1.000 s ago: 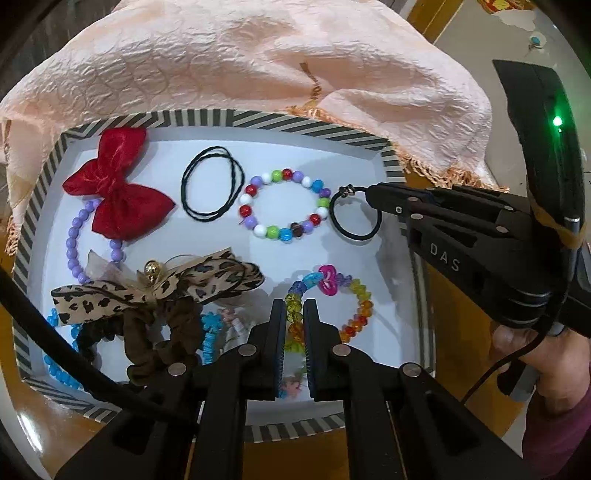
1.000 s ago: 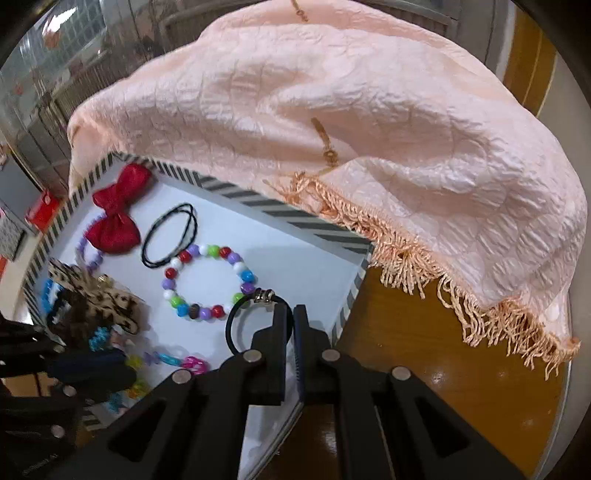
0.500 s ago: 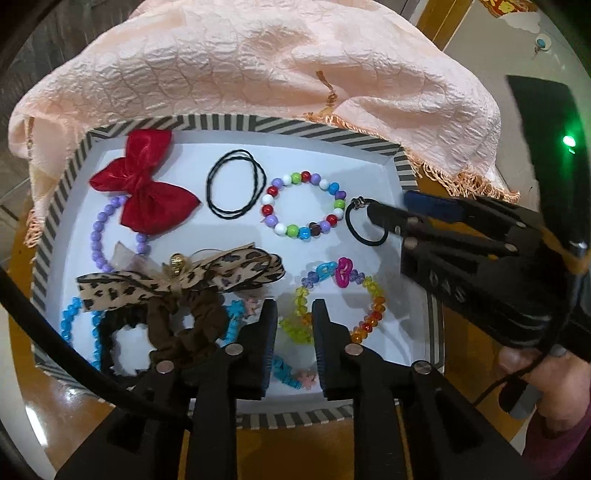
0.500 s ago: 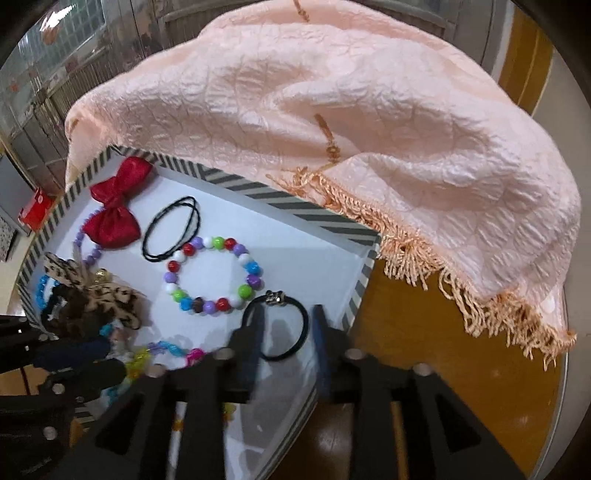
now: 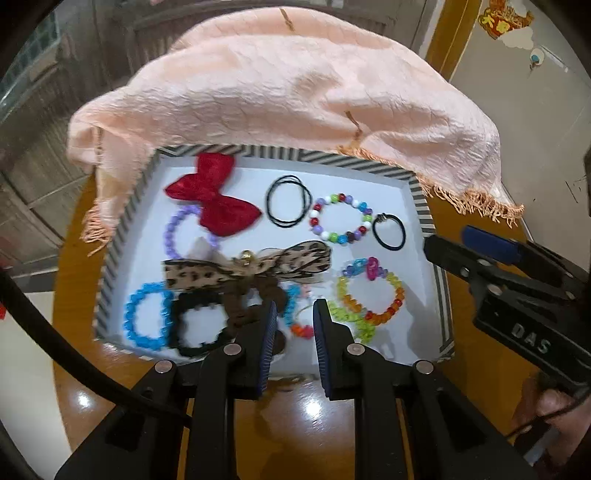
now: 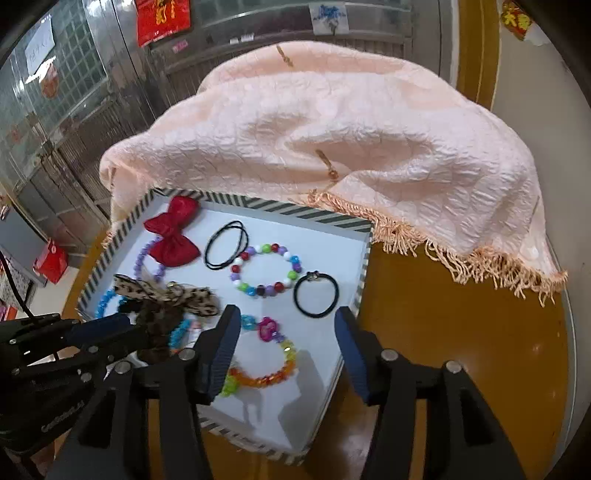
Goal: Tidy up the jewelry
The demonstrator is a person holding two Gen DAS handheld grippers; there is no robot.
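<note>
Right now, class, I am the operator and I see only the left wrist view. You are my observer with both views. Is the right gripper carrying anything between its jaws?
Observer: No. The right wrist view shows the right gripper with its jaws wide apart and nothing between them. The thick black tie lies flat in the tray, just beyond them.
Operator: What is behind the cloth?
Observer: A glass wall with a red sign on it, which is outside your view.
</note>
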